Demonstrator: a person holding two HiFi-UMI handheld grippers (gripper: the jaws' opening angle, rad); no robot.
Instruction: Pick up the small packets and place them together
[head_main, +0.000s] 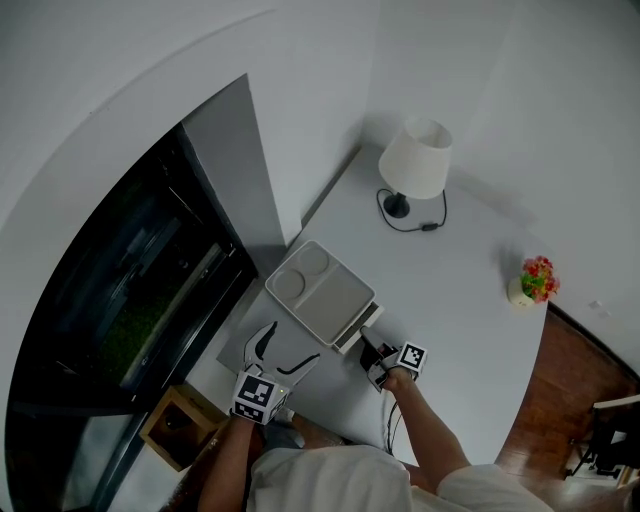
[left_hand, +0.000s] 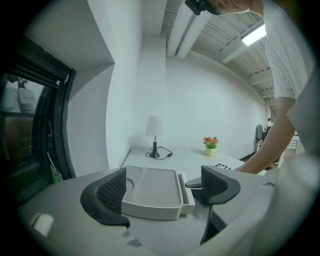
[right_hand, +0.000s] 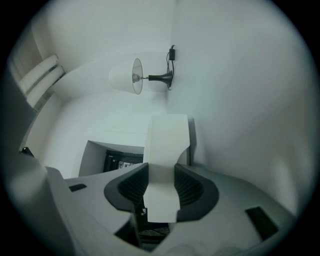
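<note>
A narrow white packet (head_main: 353, 335) lies against the right side of a white compartment tray (head_main: 335, 300) on the white table (head_main: 460, 320). My right gripper (head_main: 368, 345) is at that side of the tray. In the right gripper view the packet (right_hand: 167, 140) fills the gap between both pads, so the right gripper (right_hand: 161, 187) is shut on it. My left gripper (head_main: 285, 348) hovers open near the table's front left corner with nothing held. Its view looks over the tray (left_hand: 150, 187) and the packet (left_hand: 188, 194). No other packets show.
A white lamp (head_main: 415, 160) with a black cord stands at the table's far end. A small flower pot (head_main: 535, 280) is at the right edge. A dark glass door (head_main: 120, 300) runs along the left, with a wooden stool (head_main: 180, 425) below.
</note>
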